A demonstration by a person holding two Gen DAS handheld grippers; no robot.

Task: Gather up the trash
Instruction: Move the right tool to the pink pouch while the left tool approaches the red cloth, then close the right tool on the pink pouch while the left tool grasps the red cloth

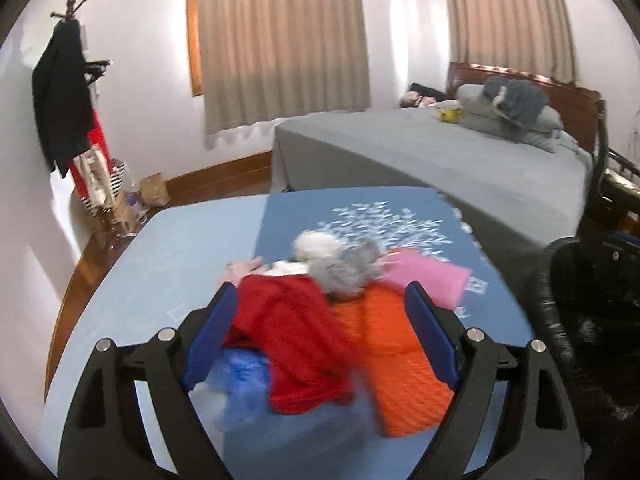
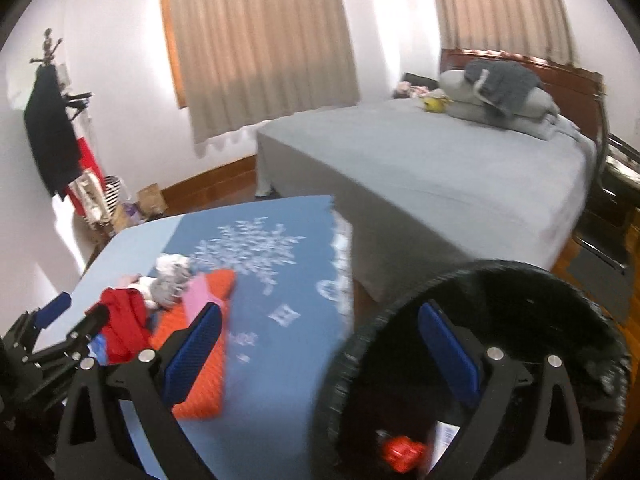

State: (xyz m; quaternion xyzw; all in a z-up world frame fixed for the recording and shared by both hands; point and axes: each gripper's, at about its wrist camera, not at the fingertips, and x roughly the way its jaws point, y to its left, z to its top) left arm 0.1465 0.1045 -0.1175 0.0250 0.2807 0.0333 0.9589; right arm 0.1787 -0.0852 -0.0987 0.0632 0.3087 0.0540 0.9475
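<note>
From the left wrist camera we look down along the left gripper [image 1: 320, 336], whose blue-padded fingers [image 1: 212, 340] stand wide apart with nothing pressed between them. Below and beyond them a heap of cloth lies on a blue table [image 1: 168, 256]: a red knitted piece [image 1: 296, 344], an orange knitted piece [image 1: 400, 360] just beside it on the right, a pink cloth [image 1: 424, 280] behind that, and grey and white balls of yarn [image 1: 344, 268] on top. Something blue and blurred [image 1: 240, 372] lies at the near left of the heap; we cannot tell what it is. At the right edge we see part of a black bin [image 1: 576, 320] beside the table. Behind stands a bed [image 1: 440, 160] with a grey cover, and a coat stand [image 1: 68, 92] in the left corner.

From the right wrist camera we see the right gripper [image 2: 320, 356], its jaws also spread wide and empty. Its left finger is over the near end of the orange knitted piece [image 2: 200, 384]; its right finger [image 2: 448, 352] is over the mouth of the black bin [image 2: 600, 340]. Inside the bin, at the bottom, lies a small red piece of trash [image 2: 400, 454] with something white [image 2: 446, 436] beside it. The left gripper [image 2: 76, 312] shows at the far left, near the red knitted piece [image 2: 124, 320].
</note>
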